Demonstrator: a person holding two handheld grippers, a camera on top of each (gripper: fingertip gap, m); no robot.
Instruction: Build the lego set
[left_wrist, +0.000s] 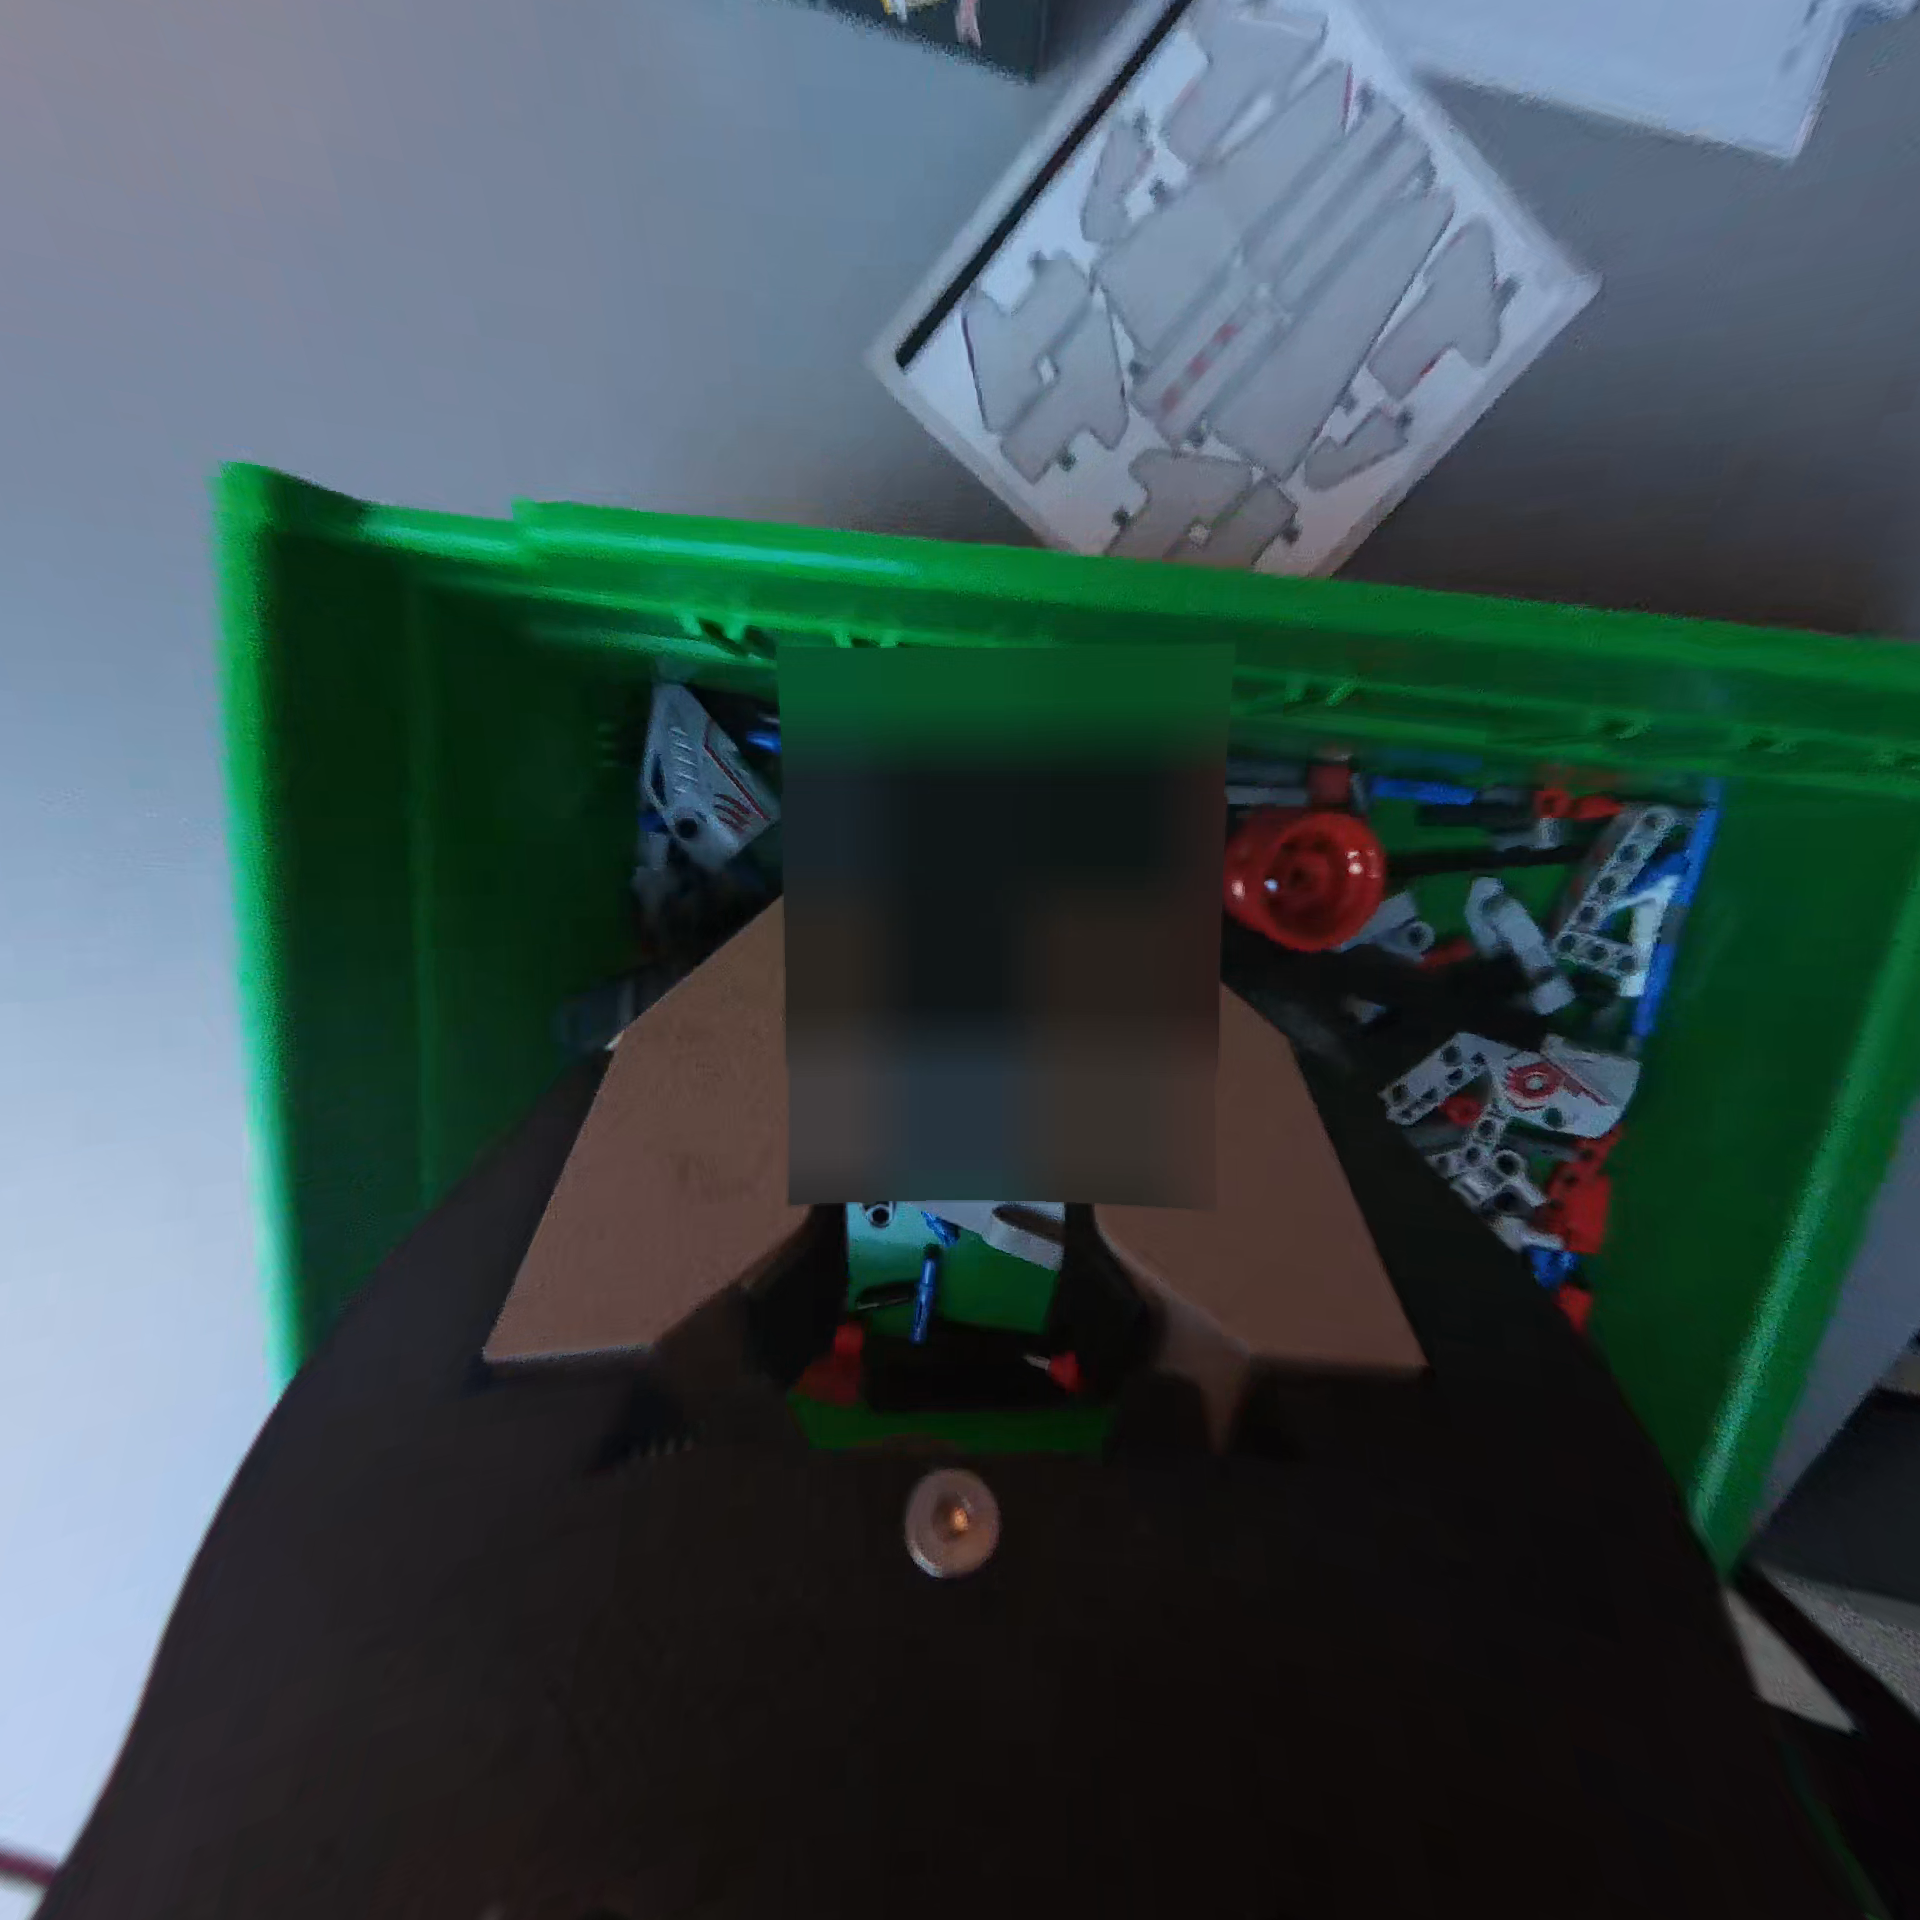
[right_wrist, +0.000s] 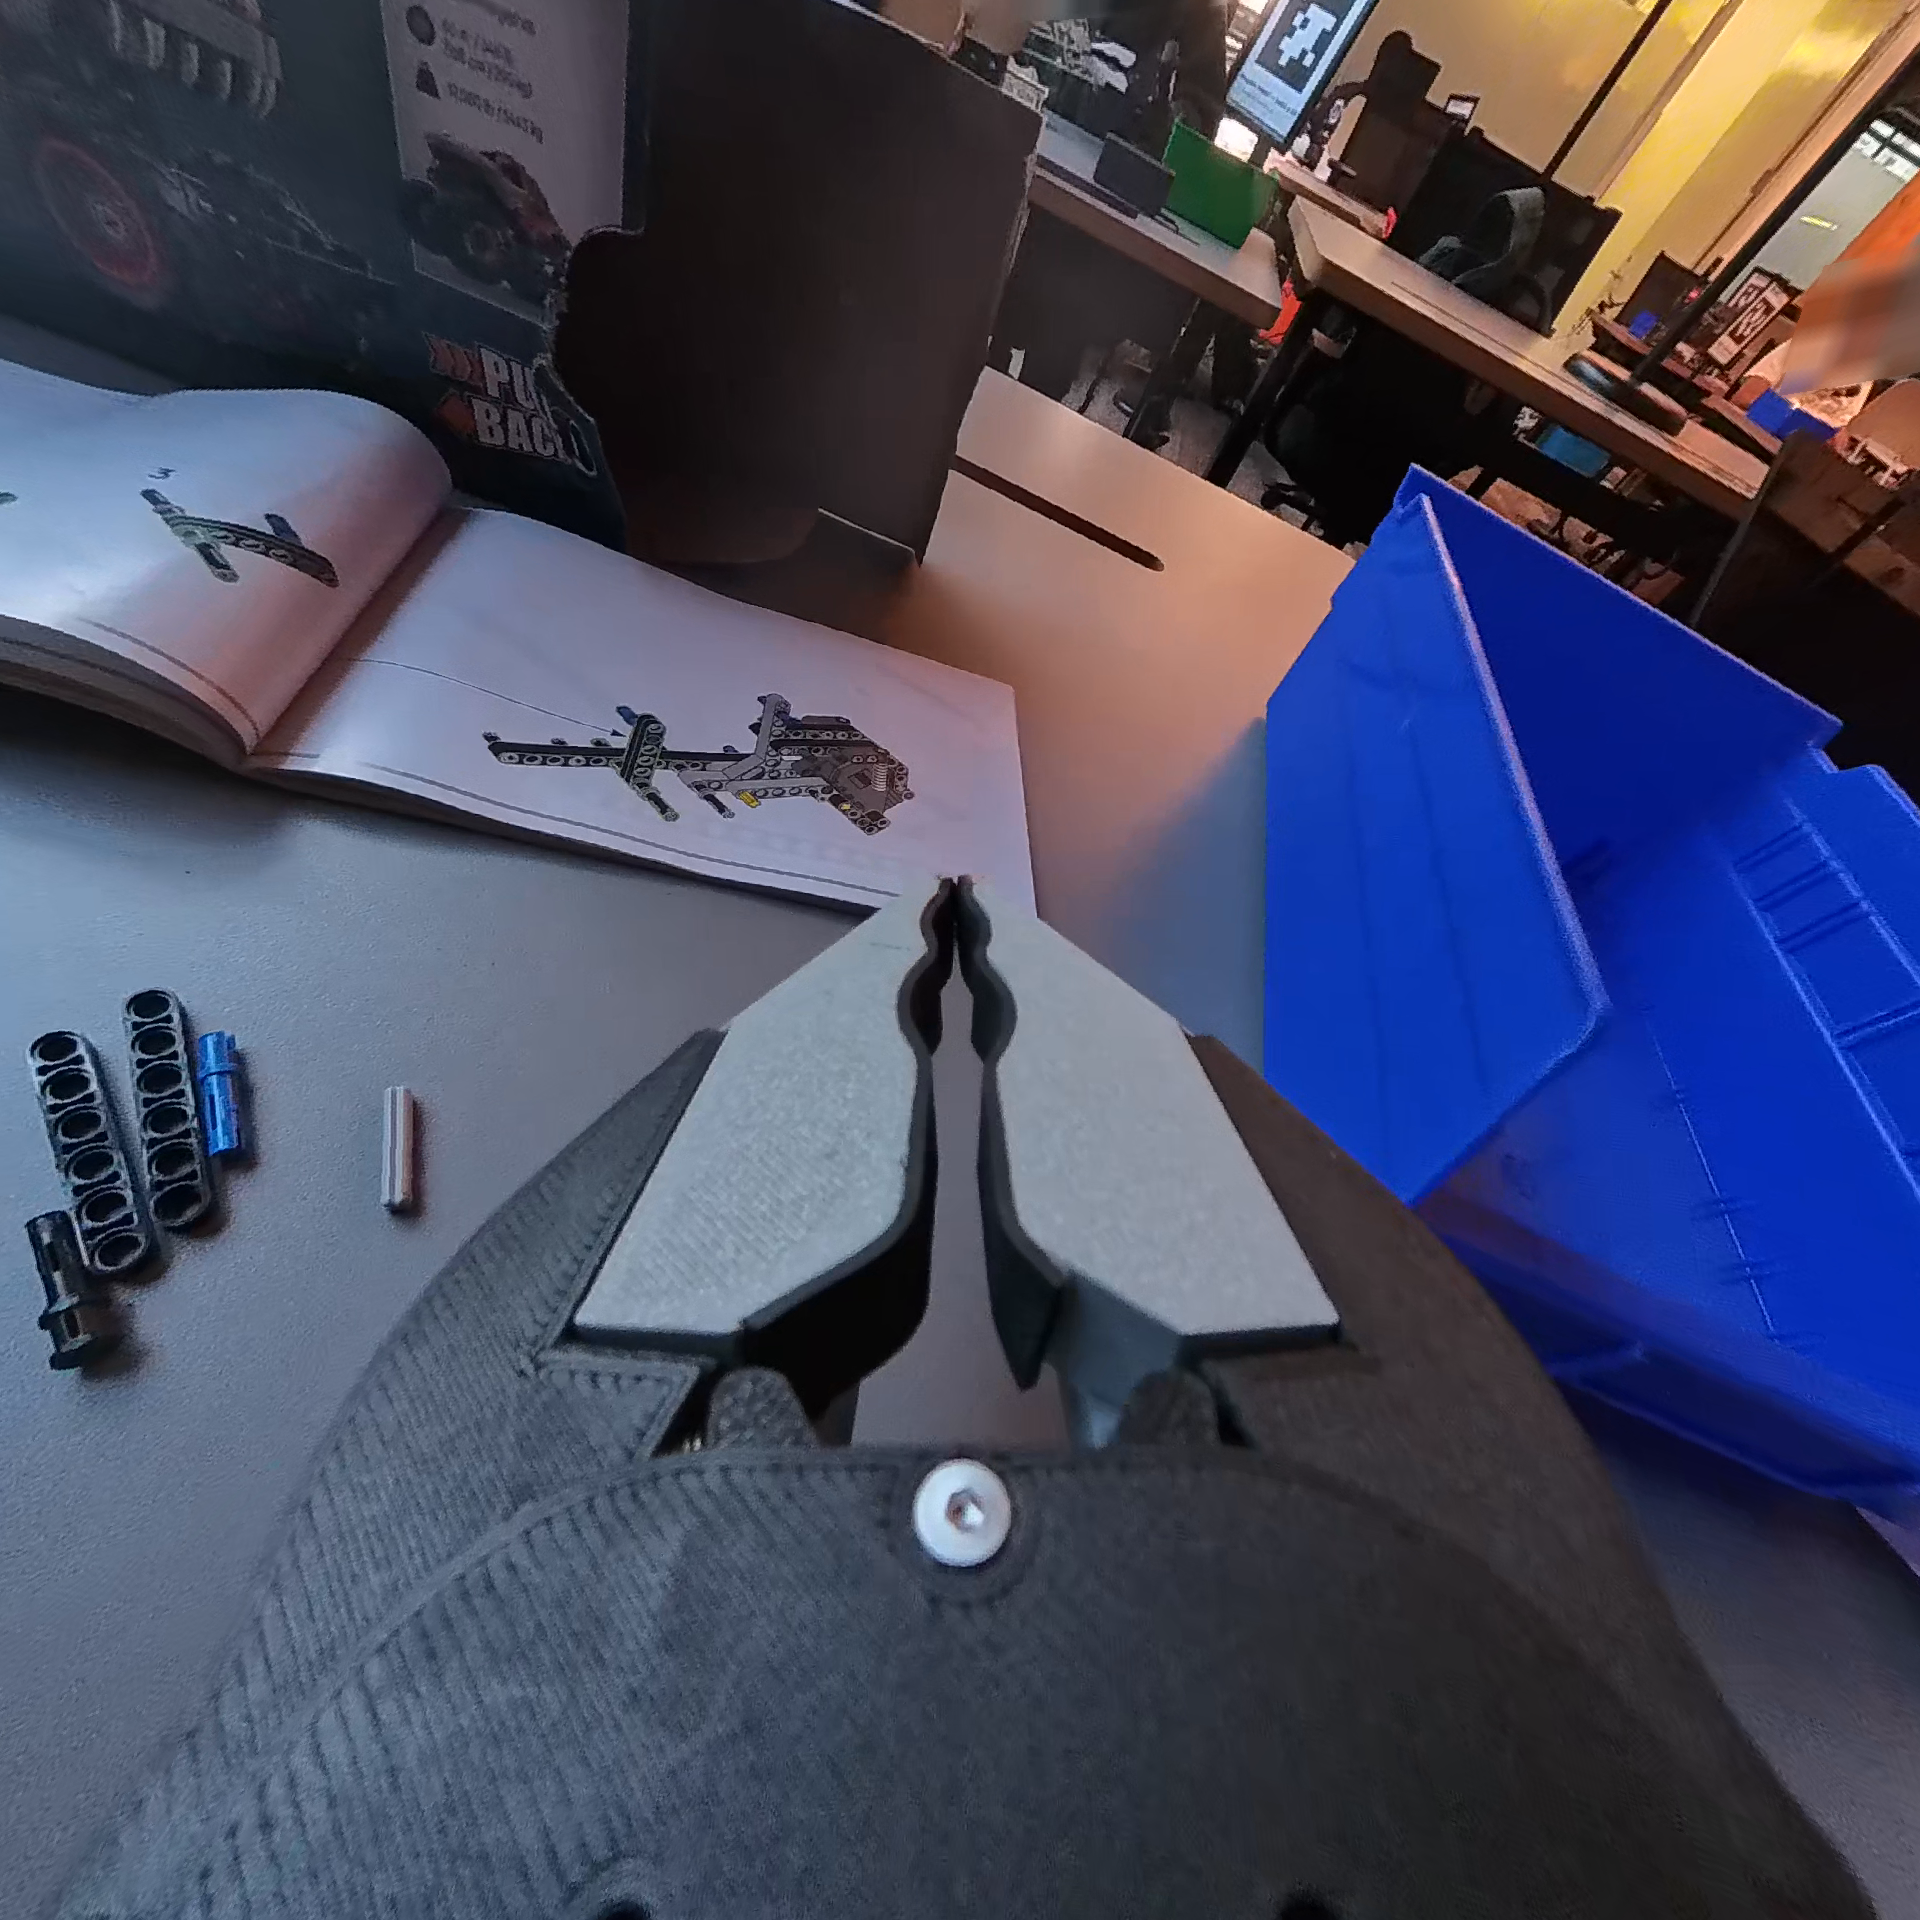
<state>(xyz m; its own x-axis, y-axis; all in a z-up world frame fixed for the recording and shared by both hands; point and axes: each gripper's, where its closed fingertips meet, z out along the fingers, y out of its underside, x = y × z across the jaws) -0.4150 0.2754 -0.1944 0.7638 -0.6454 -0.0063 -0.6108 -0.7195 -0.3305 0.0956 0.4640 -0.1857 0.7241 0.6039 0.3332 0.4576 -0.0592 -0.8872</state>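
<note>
In the left wrist view my left gripper (left_wrist: 997, 810) reaches down into a green bin (left_wrist: 332, 883) of several loose lego parts, among them a red wheel (left_wrist: 1304, 878) and white panels (left_wrist: 1527, 1091). Its fingers (left_wrist: 665, 1174) stand apart at the base; a blurred patch hides the tips. In the right wrist view my right gripper (right_wrist: 956, 885) is shut and empty above the grey table. Left of it lie two black beams (right_wrist: 166, 1107), a blue pin (right_wrist: 220, 1091), a grey axle (right_wrist: 398, 1148) and a black connector (right_wrist: 68, 1294).
An open instruction booklet (right_wrist: 623, 727) lies ahead of the right gripper, with the set's box (right_wrist: 260, 208) and a brown cardboard piece (right_wrist: 810, 260) behind it. A blue bin (right_wrist: 1455, 935) stands close on the right. A sticker sheet (left_wrist: 1236, 291) lies beyond the green bin. One gripper's finger ends stand about 55 cm off the other's. Measured from the fingertips, the red wheel (left_wrist: 1304, 878) is 6 cm or so from the left gripper and 50 cm from the right. My left tips are about 45 cm from the grey axle (right_wrist: 398, 1148), my right tips only 11 cm. My left tips are about 45 cm from the blue pin (right_wrist: 220, 1091), my right tips only 12 cm.
</note>
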